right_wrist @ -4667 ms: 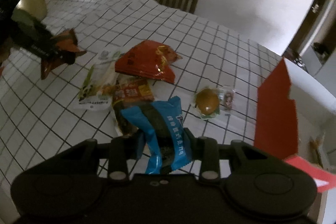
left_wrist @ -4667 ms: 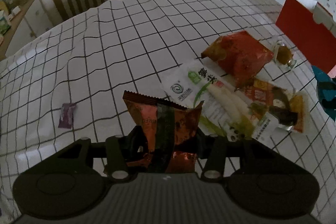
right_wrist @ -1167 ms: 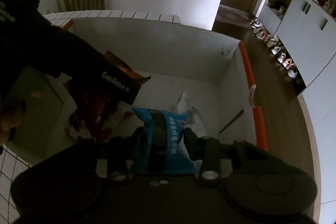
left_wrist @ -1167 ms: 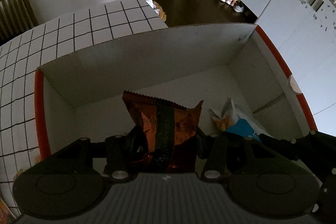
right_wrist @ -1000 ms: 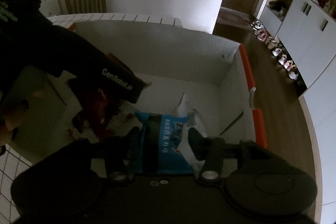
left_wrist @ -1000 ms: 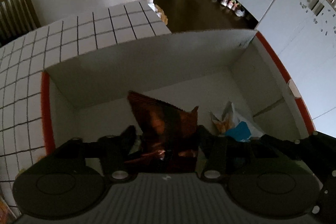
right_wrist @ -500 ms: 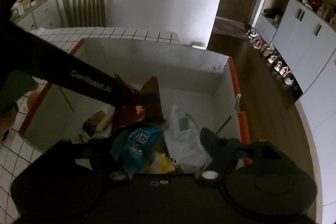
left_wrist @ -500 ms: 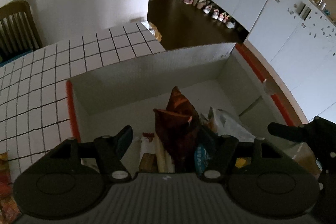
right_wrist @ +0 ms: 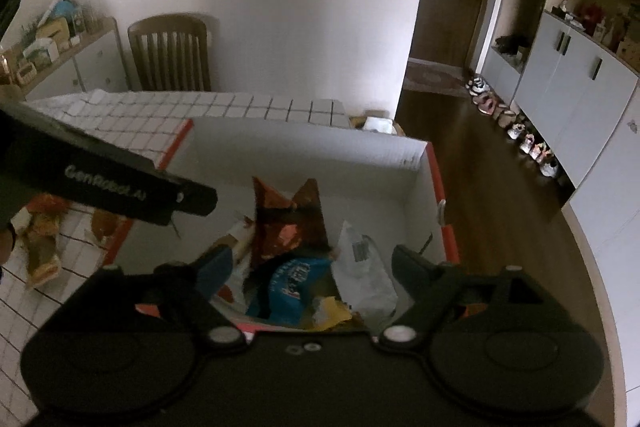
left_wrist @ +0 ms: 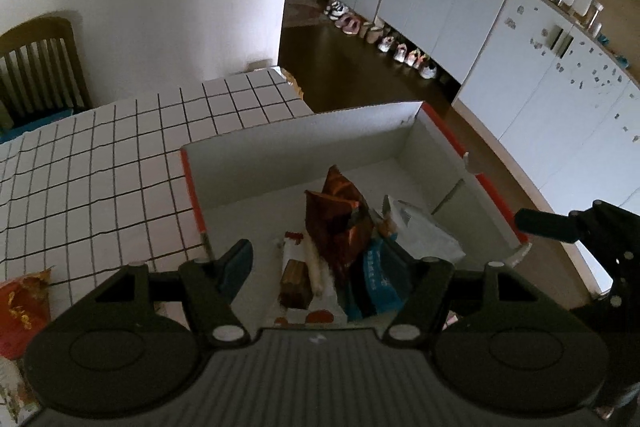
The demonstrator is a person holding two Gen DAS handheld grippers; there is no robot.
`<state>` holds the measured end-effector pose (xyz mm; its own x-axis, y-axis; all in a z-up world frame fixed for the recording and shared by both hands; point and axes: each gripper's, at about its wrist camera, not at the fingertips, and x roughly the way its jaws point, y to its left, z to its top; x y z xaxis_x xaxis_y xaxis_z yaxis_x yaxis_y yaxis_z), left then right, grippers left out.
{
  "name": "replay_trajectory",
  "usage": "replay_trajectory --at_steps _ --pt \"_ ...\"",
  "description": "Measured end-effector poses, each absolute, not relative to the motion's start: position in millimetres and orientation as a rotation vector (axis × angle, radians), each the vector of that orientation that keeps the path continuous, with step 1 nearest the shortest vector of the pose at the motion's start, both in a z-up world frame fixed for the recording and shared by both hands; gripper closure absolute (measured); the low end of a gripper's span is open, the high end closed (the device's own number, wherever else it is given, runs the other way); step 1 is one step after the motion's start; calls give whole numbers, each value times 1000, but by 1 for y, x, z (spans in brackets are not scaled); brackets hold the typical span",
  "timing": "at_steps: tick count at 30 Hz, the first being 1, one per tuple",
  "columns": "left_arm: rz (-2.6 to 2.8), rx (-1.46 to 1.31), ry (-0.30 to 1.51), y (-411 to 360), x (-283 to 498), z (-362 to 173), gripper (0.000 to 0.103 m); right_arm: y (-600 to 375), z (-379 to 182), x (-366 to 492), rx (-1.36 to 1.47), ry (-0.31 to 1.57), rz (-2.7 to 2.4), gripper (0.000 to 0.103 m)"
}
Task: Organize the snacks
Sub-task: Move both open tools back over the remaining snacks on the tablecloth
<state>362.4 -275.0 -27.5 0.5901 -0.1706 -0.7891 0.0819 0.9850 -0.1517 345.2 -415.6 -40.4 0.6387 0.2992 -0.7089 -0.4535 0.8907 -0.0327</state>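
Note:
A white cardboard box with orange rims [left_wrist: 296, 143] [right_wrist: 304, 147] stands at the table's edge. Inside lie a brown-red snack bag [left_wrist: 336, 223] [right_wrist: 286, 223], a blue snack bag [left_wrist: 376, 279] [right_wrist: 290, 283], a white packet [left_wrist: 424, 231] [right_wrist: 362, 267] and other packets. My left gripper [left_wrist: 324, 263] is open and empty above the box's near side. My right gripper [right_wrist: 308, 259] is open and empty above the box. The left gripper's finger [right_wrist: 120, 183] crosses the right wrist view; the right gripper [left_wrist: 560, 223] shows at the left wrist view's right edge.
A white grid tablecloth [left_wrist: 100, 163] covers the table. Red snack bags [left_wrist: 20, 303] lie left of the box; more snacks [right_wrist: 40, 239] show in the right wrist view. A wooden chair [right_wrist: 170, 51] stands behind. The floor drops off right of the box.
Both grippers opened and let the brown-red bag and the blue bag drop into the box. Both grippers have since risen and pulled back from the box.

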Motion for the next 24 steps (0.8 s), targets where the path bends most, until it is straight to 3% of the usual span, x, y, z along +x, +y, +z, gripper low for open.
replay_trajectory --at_steps 13,16,24 --pt "-173 -107 854 -237 302 -2 25 -409 -15 307 -115 700 460 4" --pt "-171 -97 828 -224 284 2 20 -403 -10 296 -90 684 463 2" --pt "-162 -67 791 -188 244 9 20 -372 0 270 -55 662 454 2"
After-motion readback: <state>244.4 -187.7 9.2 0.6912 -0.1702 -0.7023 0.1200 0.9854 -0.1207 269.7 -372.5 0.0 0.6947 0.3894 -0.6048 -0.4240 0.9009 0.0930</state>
